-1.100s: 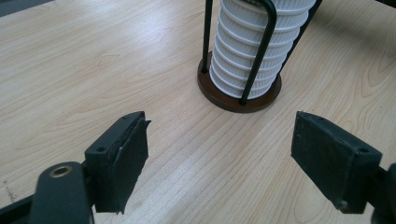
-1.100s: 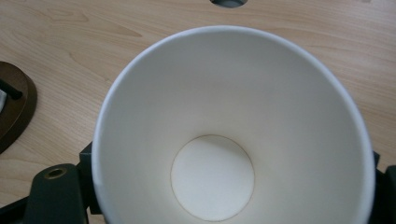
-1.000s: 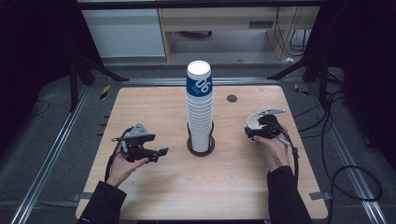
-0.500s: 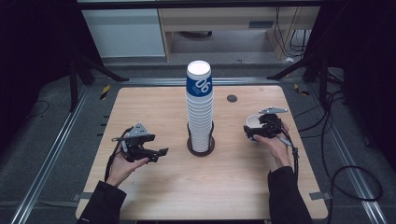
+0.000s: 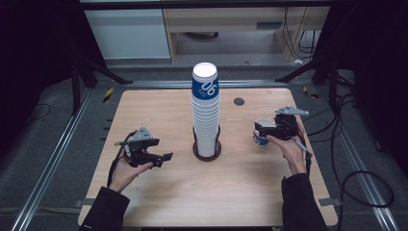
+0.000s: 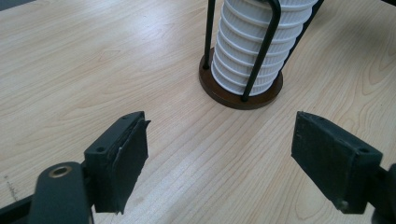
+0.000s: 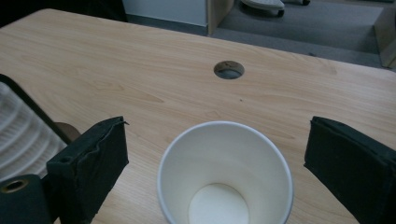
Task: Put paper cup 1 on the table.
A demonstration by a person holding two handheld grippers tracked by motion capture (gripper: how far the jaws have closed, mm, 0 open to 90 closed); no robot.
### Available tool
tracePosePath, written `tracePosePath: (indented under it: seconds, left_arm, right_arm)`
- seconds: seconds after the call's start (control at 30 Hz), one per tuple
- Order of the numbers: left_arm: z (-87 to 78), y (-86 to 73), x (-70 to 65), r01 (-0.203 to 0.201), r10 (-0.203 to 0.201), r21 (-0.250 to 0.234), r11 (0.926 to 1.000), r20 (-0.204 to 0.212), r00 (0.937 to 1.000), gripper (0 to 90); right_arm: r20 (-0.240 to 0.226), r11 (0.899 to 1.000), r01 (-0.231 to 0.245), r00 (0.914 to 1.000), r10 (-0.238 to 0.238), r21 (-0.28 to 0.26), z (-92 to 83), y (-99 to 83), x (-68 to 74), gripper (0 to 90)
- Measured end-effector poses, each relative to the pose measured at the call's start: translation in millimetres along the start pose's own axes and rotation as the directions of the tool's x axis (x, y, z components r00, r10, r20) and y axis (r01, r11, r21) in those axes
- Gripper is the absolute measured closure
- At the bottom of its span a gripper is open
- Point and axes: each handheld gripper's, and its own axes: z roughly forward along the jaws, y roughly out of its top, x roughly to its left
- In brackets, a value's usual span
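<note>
A wooden table [image 5: 159, 202] is seen from above, with a tall stack of paper cups [image 5: 206, 113] held upright in a wire holder [image 5: 207, 150] at its centre. To the right of the stack, a single paper cup [image 5: 262, 136] stands upright and mouth-up on the table, well apart from the stack.

The right gripper [image 5: 260, 131] is held over this cup. Its jaws have just been opening and are now spread wide; in the right gripper view the cup [image 7: 225, 175] sits between the two black pads [image 7: 91, 165] without being touched by either. Compared with a second ago, the right gripper is seen higher above the table. From this it is judged that the cup has just been released there and the gripper is being drawn away.

The left gripper [image 5: 161, 158] is held low over the table at the left of the stack, unmoved, with its jaws spread and nothing between them.
</note>
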Motion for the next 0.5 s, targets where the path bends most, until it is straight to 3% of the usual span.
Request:
tracePosePath:
  seconds: [0.2, 0.5]
  left_arm:
    - [0.8, 0.1, -1.1, -0.003, 0.003, 0.004, 1.0, 0.002, 1.0, 18.0]
    - [2.3, 1.1, -2.3, -0.006, 0.006, 0.007, 1.0, 0.004, 1.0, 18.1]
  right_arm:
    - [-0.049, 0.996, 0.029, 0.9983, -0.033, -0.081, -21.3, 17.8, 13.8, 8.5]
    - [-0.137, 0.982, 0.076, 0.9855, -0.1, -0.172, -44.7, 43.4, 38.6, 9.4]
